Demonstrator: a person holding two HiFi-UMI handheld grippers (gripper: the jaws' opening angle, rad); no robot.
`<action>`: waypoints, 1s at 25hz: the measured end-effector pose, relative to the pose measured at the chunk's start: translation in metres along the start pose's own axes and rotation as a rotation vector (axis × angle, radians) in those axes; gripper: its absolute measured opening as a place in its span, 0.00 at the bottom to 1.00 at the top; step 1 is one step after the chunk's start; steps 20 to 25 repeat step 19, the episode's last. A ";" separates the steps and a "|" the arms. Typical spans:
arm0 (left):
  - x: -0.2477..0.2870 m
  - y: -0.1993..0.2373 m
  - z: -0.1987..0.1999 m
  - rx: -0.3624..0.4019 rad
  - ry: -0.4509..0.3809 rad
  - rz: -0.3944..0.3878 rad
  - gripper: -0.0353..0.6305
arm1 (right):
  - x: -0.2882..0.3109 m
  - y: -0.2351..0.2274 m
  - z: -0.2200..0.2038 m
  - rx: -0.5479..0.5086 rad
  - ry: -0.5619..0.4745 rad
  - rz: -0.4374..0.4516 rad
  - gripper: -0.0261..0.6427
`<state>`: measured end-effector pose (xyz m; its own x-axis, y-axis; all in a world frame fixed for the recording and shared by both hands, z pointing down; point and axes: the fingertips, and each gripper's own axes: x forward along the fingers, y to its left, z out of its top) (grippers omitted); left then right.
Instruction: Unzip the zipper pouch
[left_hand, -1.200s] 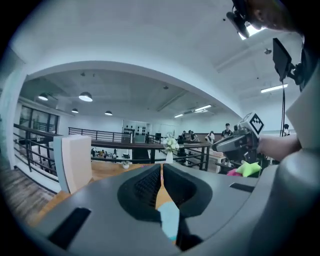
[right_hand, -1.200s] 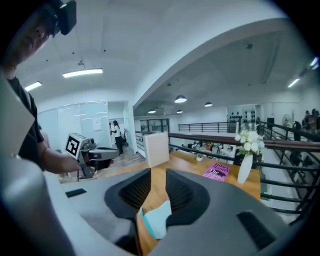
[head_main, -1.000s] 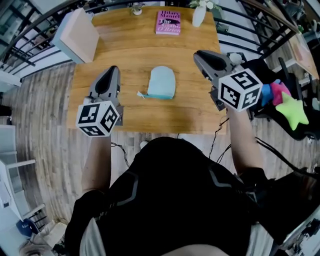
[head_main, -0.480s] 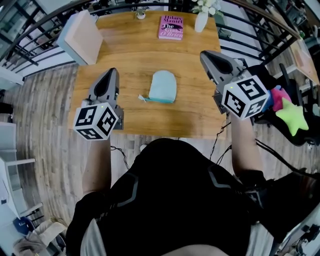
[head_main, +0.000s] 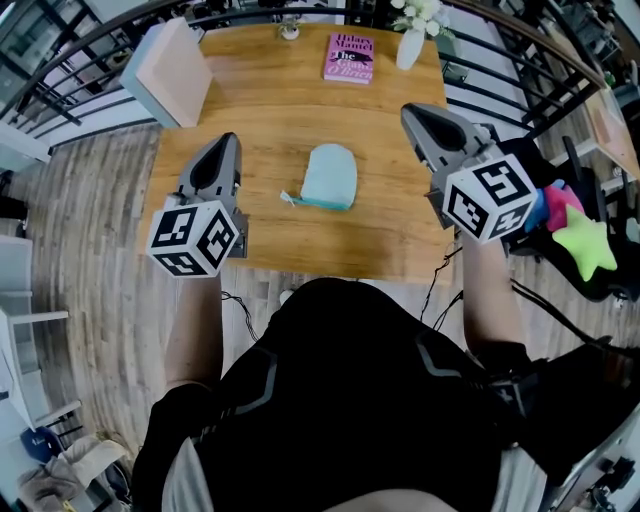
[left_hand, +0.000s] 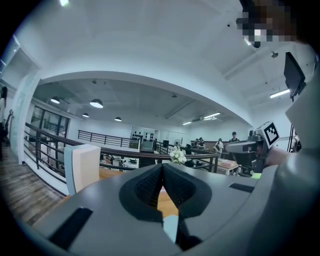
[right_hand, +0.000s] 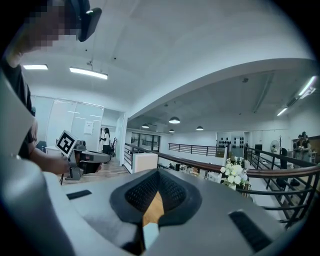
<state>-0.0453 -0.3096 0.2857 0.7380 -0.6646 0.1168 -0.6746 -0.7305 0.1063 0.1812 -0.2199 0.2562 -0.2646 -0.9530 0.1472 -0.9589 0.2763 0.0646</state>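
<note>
Since the earlier frame your right gripper (head_main: 410, 112) has come up a little and rolled slightly. Your left gripper (head_main: 227, 140) has barely shifted, and the zipper pouch (head_main: 328, 176) has not moved on the table (head_main: 270, 110).

Both grippers have their jaws pressed together with nothing between them. They hover over the near half of the table, one on each side of the pouch and well apart from it.

The pouch lies flat near the table's middle, rounded end far, with the zipper along its near edge. The zipper pull (head_main: 287, 197) sticks out at the near left corner.

The pouch looks like soft, light fabric, so it will probably slide or bunch up if you tug the pull alone. Pinch the fabric by the zipper's end with one gripper, take the small pull with the other, and draw along the zipper line.

Only the head view shows the pouch and its pull, along with the book (head_main: 349, 57), the vase (head_main: 410, 42) and the box (head_main: 170, 72) at the far edge. The two gripper views point almost level across the room. They confirm the closed jaws but give you no clear sight of the pouch for aiming.
</note>
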 end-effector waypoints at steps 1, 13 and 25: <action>0.000 0.000 0.000 -0.004 0.002 0.001 0.10 | 0.001 0.001 0.001 -0.006 -0.002 0.000 0.05; 0.001 0.004 -0.004 0.007 0.025 0.000 0.10 | 0.003 0.000 -0.002 -0.027 0.026 -0.014 0.05; 0.000 0.001 0.000 0.020 0.011 0.002 0.10 | 0.000 -0.003 -0.002 -0.041 0.032 -0.025 0.05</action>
